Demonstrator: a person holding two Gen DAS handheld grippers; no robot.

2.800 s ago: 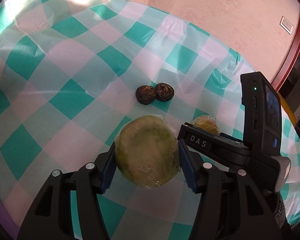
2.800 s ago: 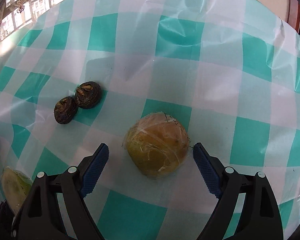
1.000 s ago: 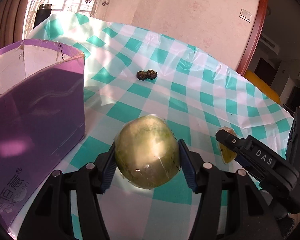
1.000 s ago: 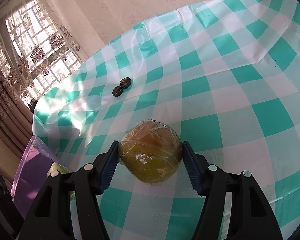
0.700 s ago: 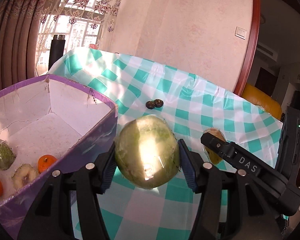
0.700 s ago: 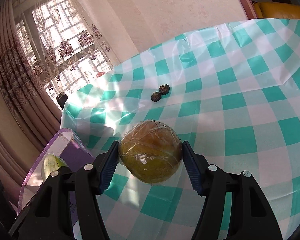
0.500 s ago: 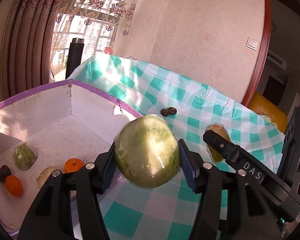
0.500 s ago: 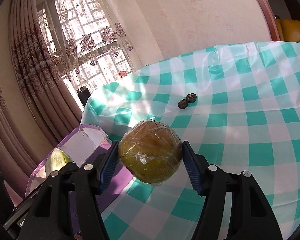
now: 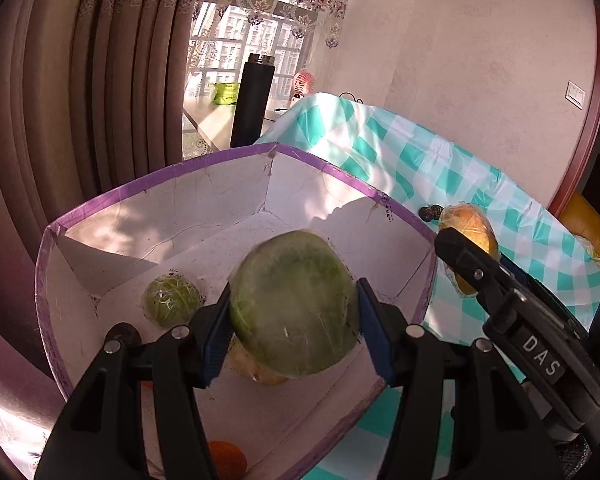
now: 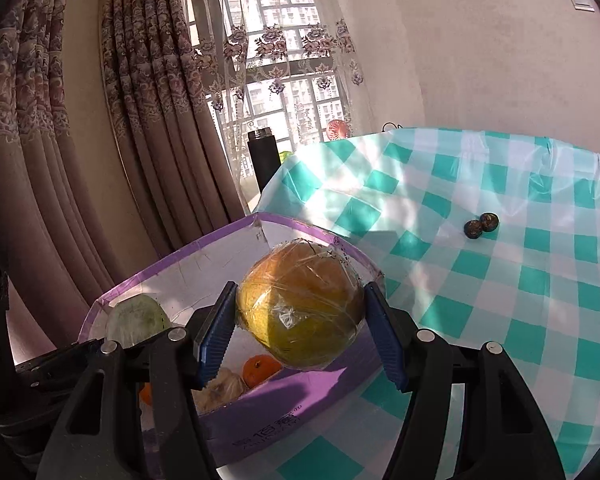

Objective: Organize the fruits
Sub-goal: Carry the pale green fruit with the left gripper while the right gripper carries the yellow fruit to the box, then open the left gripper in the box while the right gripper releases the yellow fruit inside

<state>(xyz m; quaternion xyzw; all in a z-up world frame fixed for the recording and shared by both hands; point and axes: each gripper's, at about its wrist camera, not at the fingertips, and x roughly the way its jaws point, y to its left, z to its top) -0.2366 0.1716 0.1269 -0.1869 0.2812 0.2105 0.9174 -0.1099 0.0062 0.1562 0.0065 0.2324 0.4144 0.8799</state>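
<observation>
The left gripper (image 9: pixel 294 330) is clamped on a wrapped green fruit (image 9: pixel 294 306), held above the open purple-rimmed box (image 9: pixel 204 160). The right gripper (image 10: pixel 300 334) is clamped on a wrapped yellow-orange fruit (image 10: pixel 300 306), hanging near the box's rim at about 3 o'clock from the left one. Several fruits already lie inside the box: a small green wrapped one (image 9: pixel 172 300) at 9 o'clock of the held green fruit, an orange one (image 10: pixel 260 368), and others partly hidden. Two dark small fruits (image 10: pixel 481 225) remain on the checked tablecloth (image 10: pixel 500 280). I judge the task is well along: these two need dropping in, then the dark pair.
</observation>
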